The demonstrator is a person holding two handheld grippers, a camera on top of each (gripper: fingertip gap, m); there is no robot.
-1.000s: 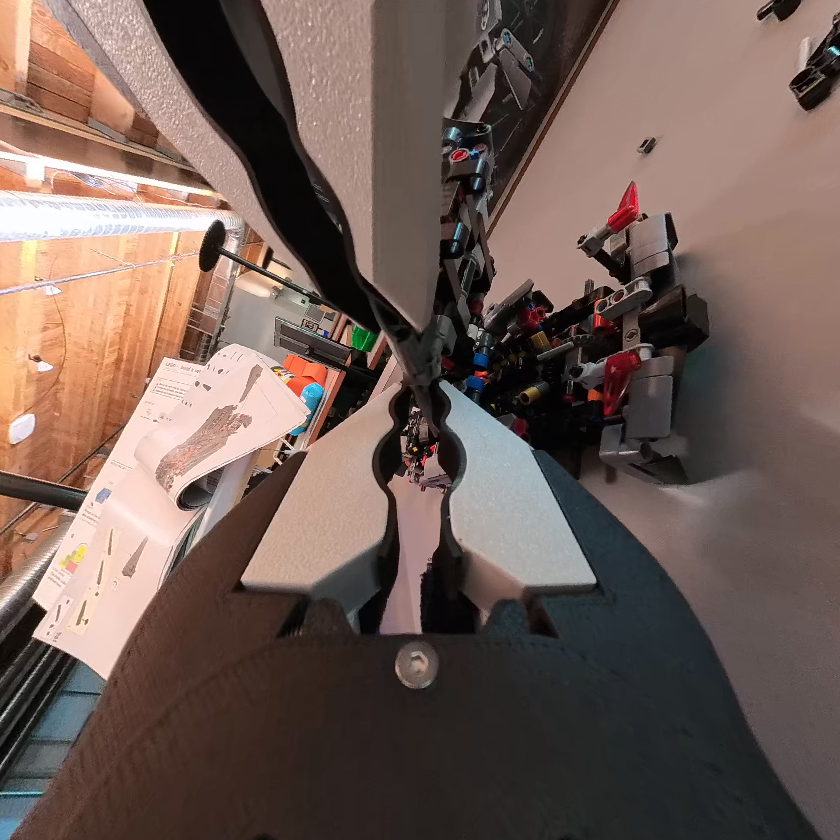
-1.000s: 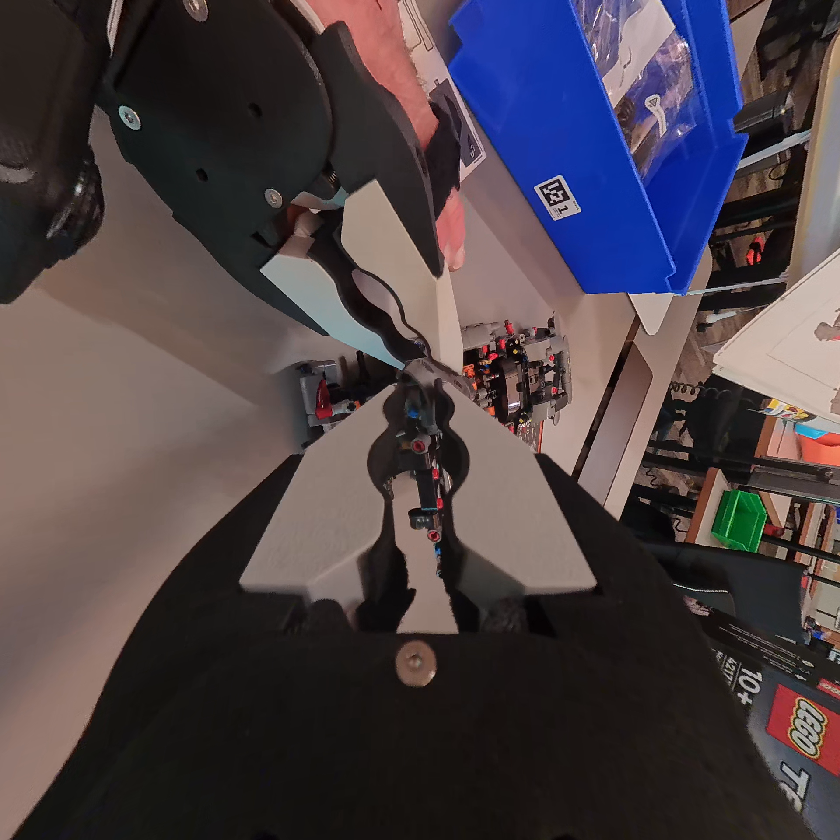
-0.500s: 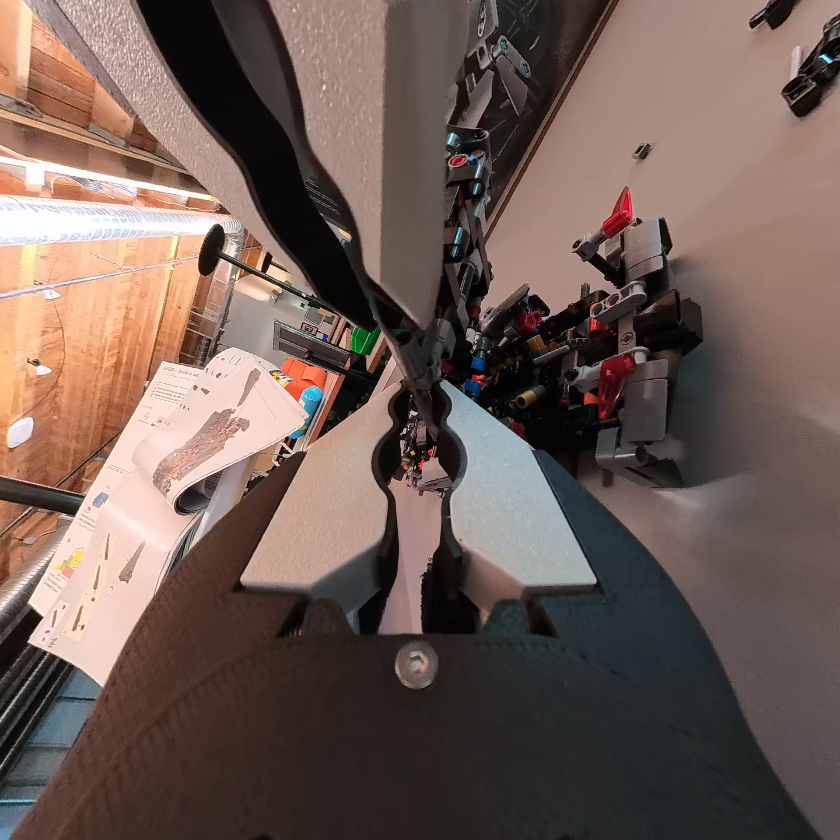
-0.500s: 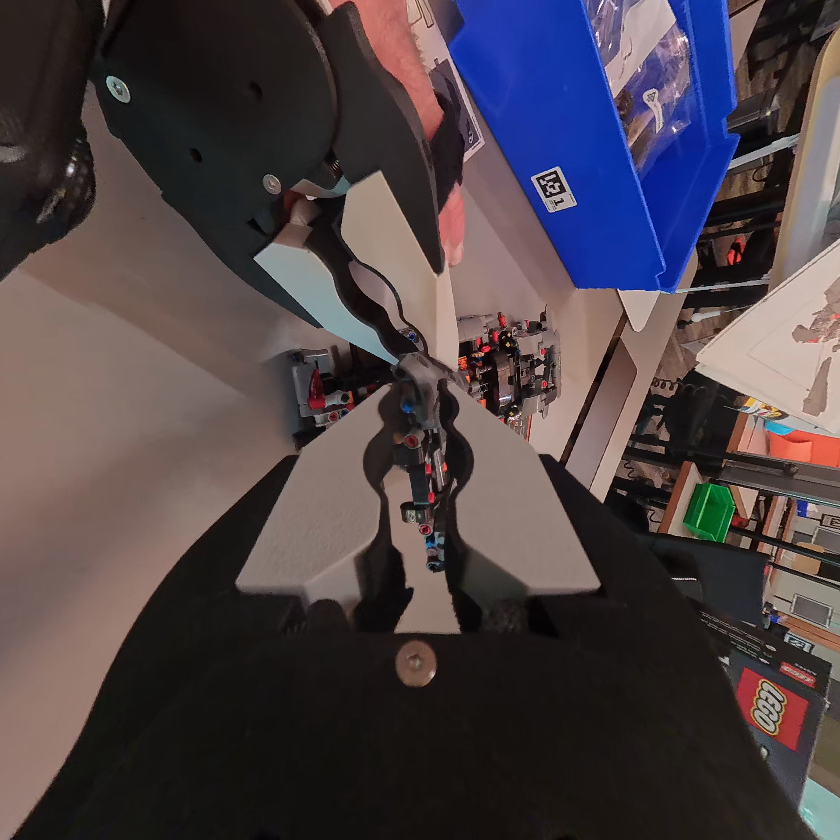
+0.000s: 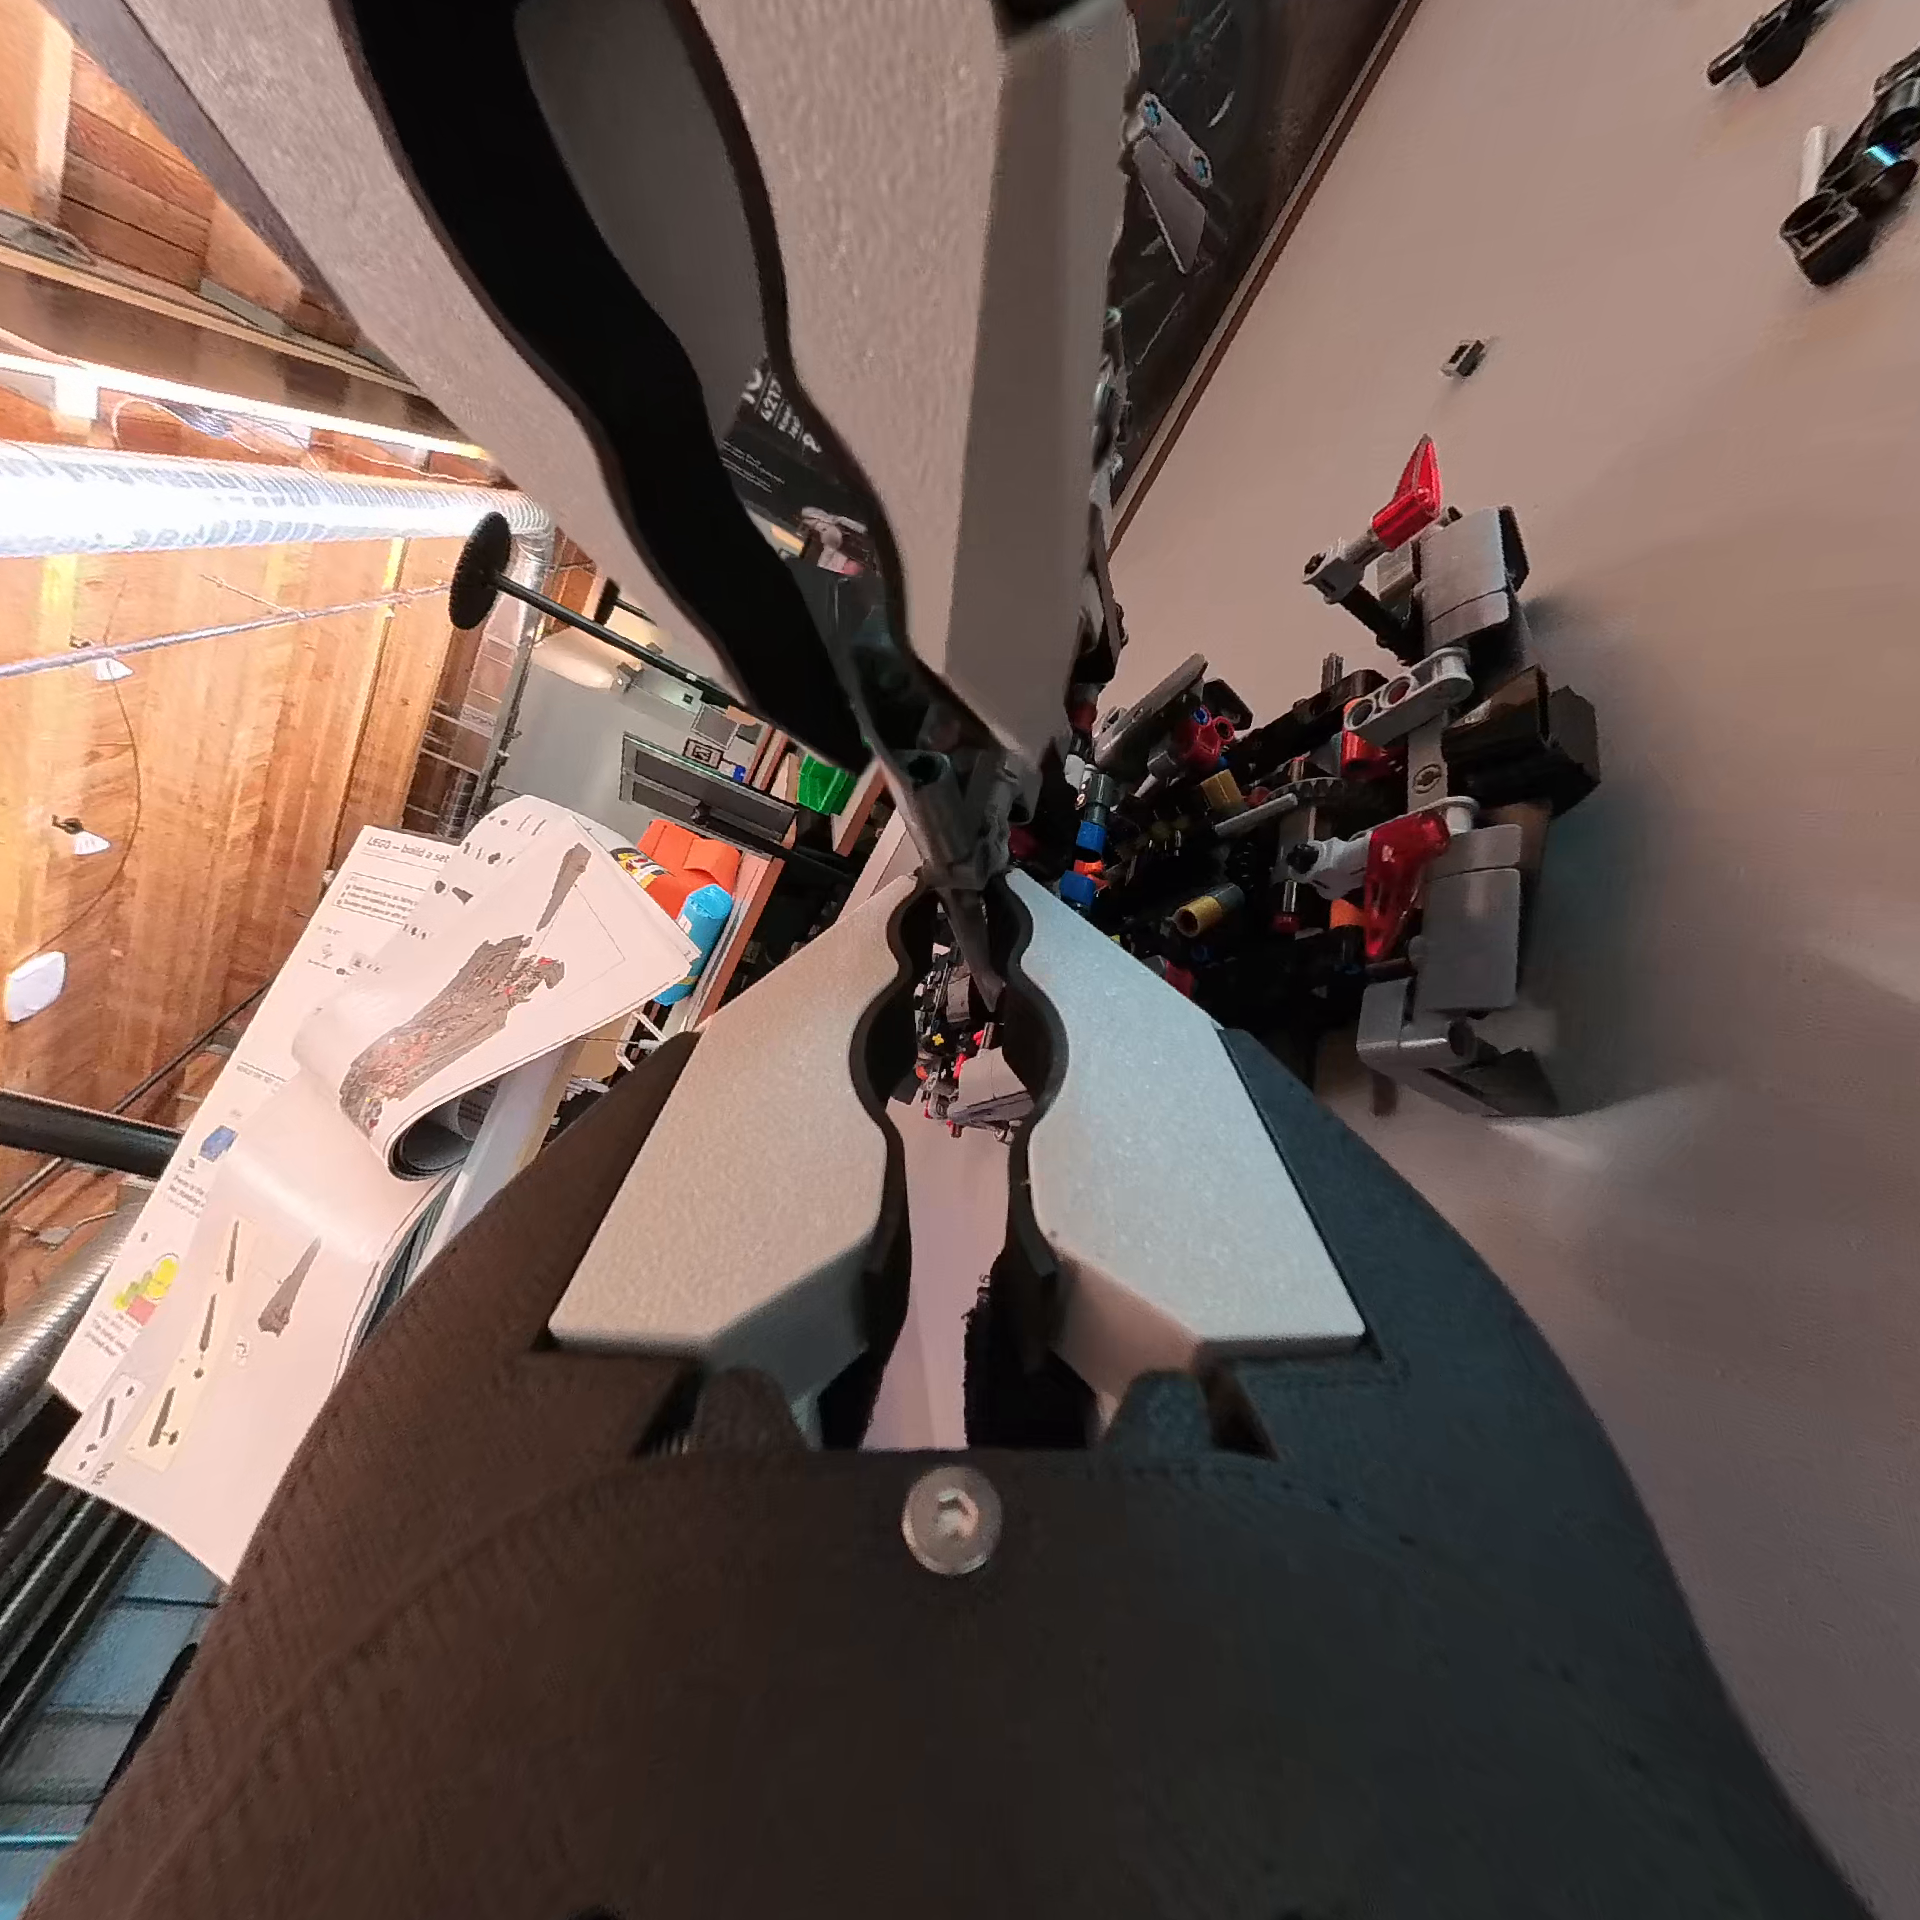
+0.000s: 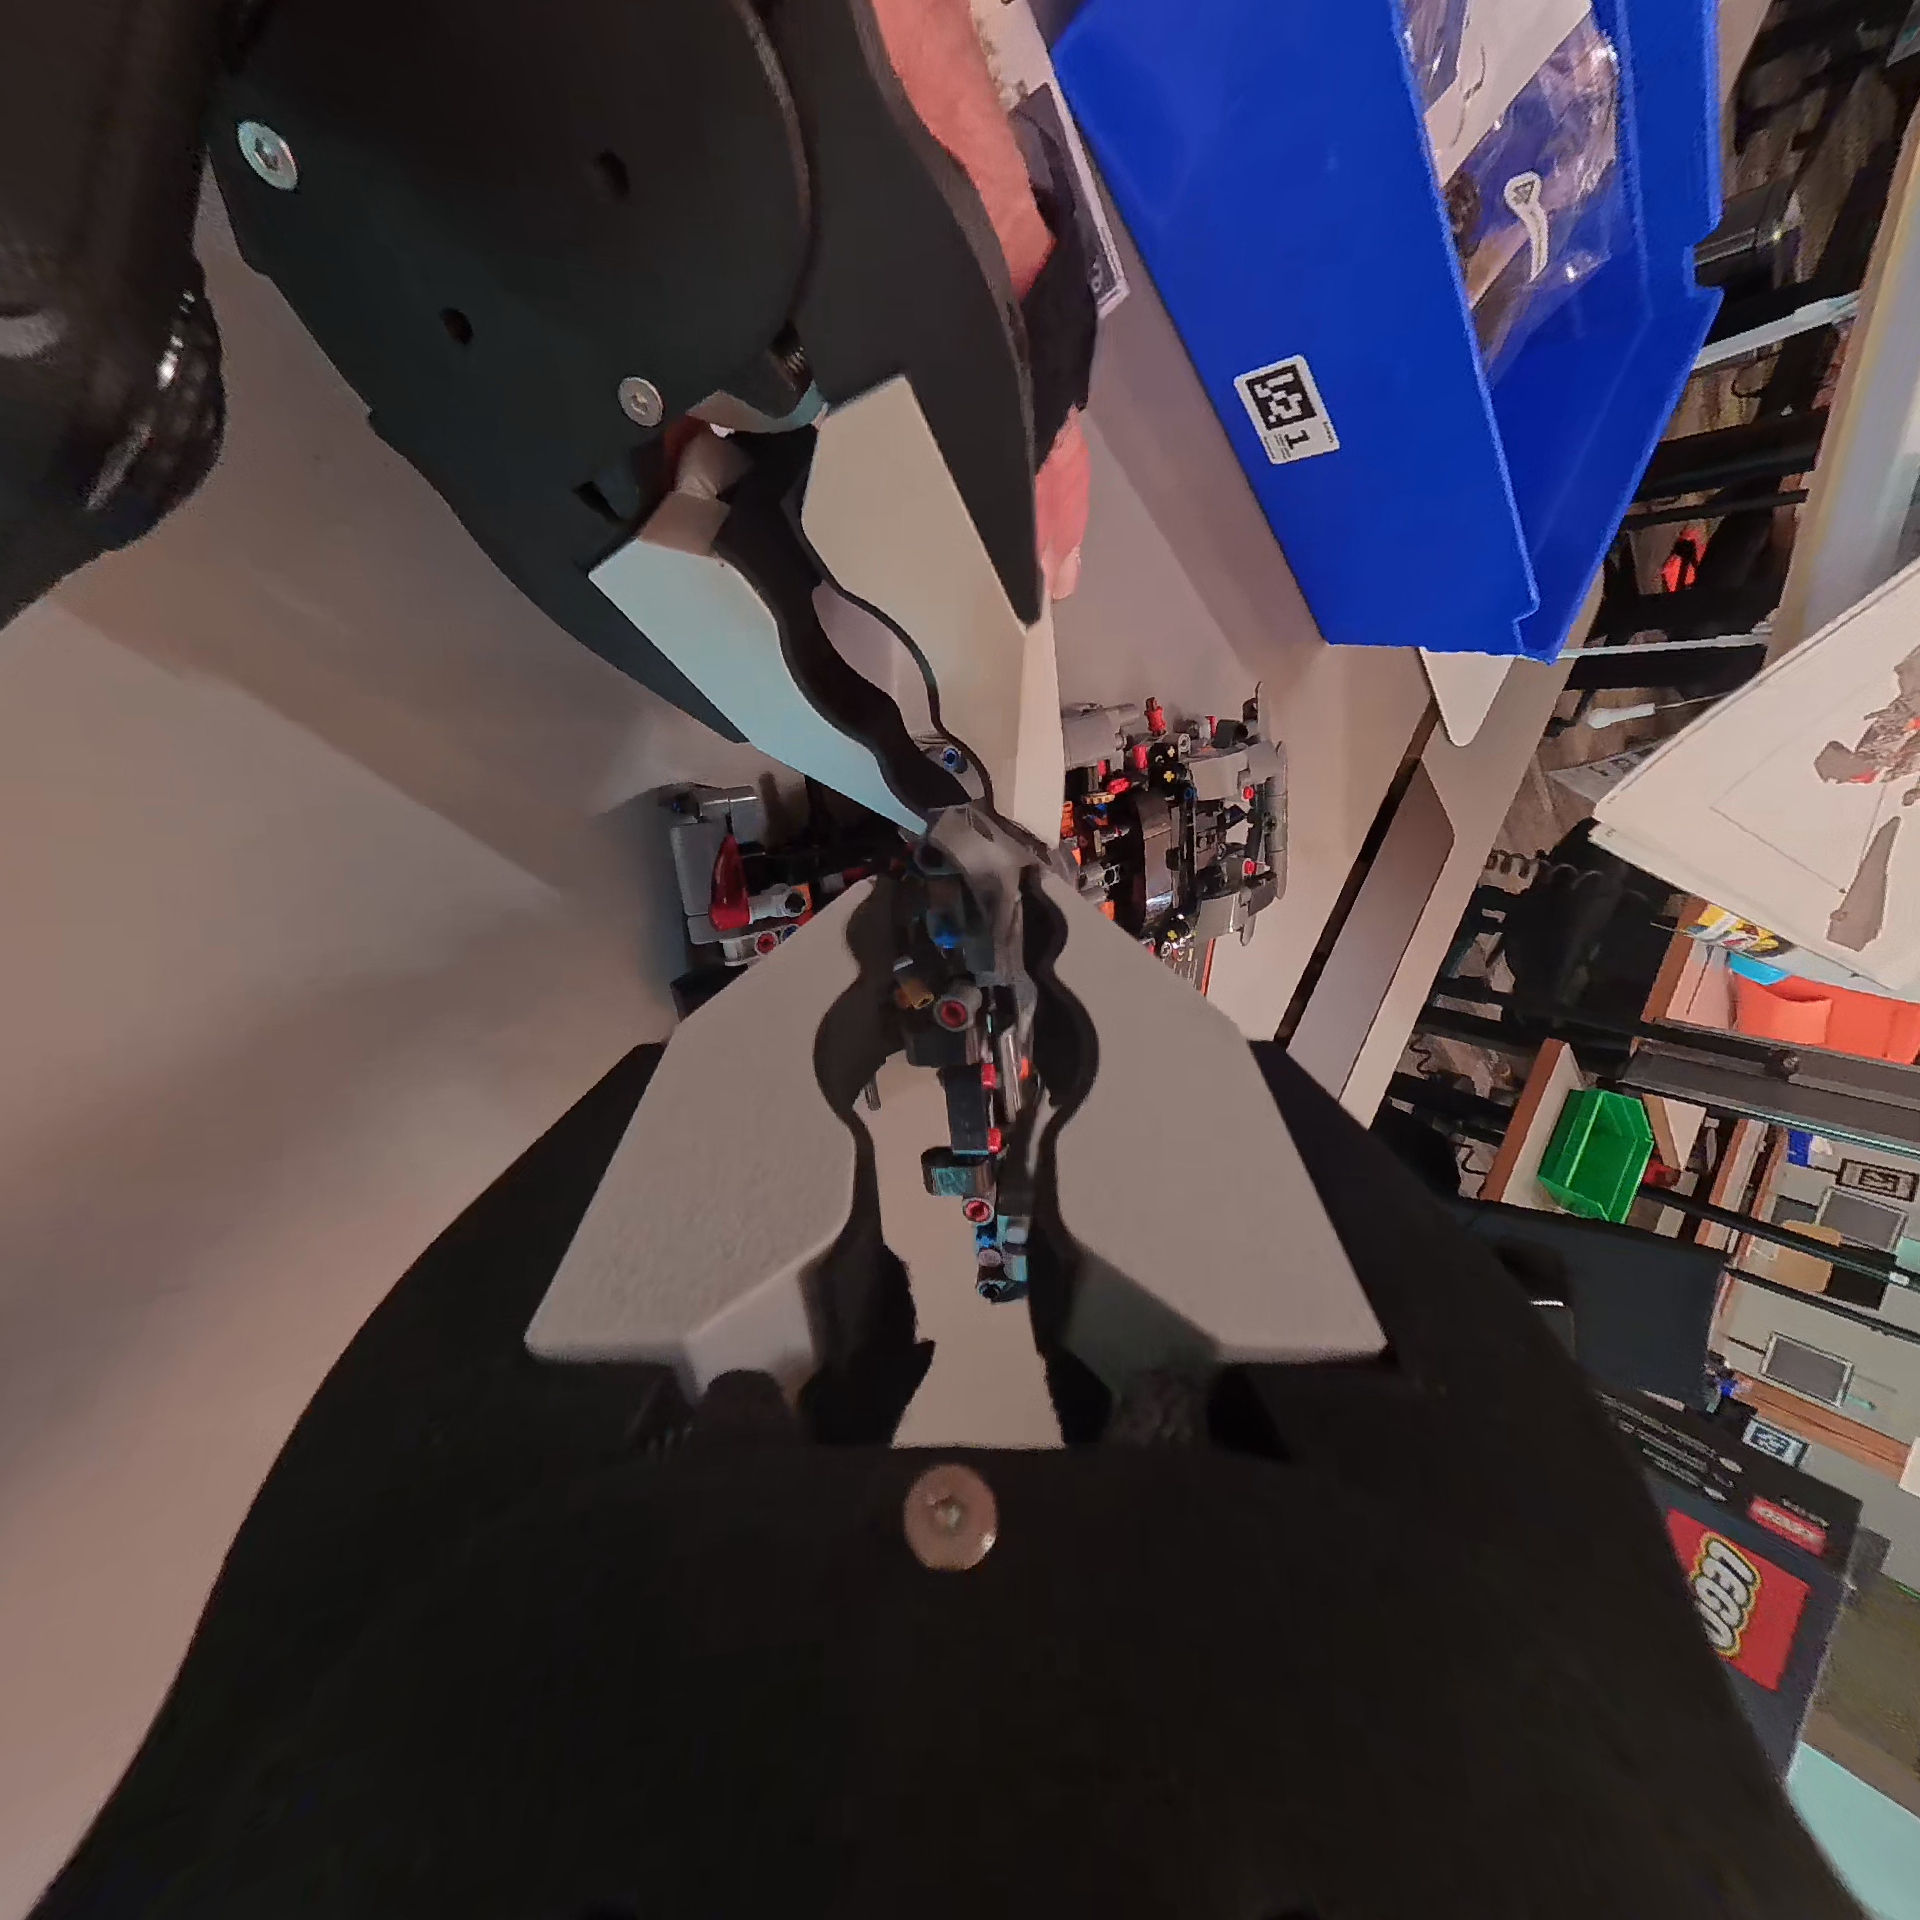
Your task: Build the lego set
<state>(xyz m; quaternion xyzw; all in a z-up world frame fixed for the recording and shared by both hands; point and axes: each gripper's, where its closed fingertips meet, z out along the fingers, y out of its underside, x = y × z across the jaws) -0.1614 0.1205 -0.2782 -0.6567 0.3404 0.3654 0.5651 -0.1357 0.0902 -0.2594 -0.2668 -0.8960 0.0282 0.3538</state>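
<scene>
Workshop, wood-plank walls (image 5: 239, 727), metal duct (image 5: 260, 509), storage shelving (image 6: 1714, 1143)

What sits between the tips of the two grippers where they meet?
A thin lego subassembly, pinched at both ends by the left gripper and right gripper. The right wrist view shows it best.

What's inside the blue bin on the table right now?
Right wrist view: the blue bin holds clear plastic bags with small pieces showing through, among them a pale curved one. The bin's wall and the picture's edge hide whatever lies deeper, so I can't give the full contents.

blue bin (image 6: 1382, 312), green bin (image 6: 1595, 1153), silver duct (image 5: 239, 509)
</scene>
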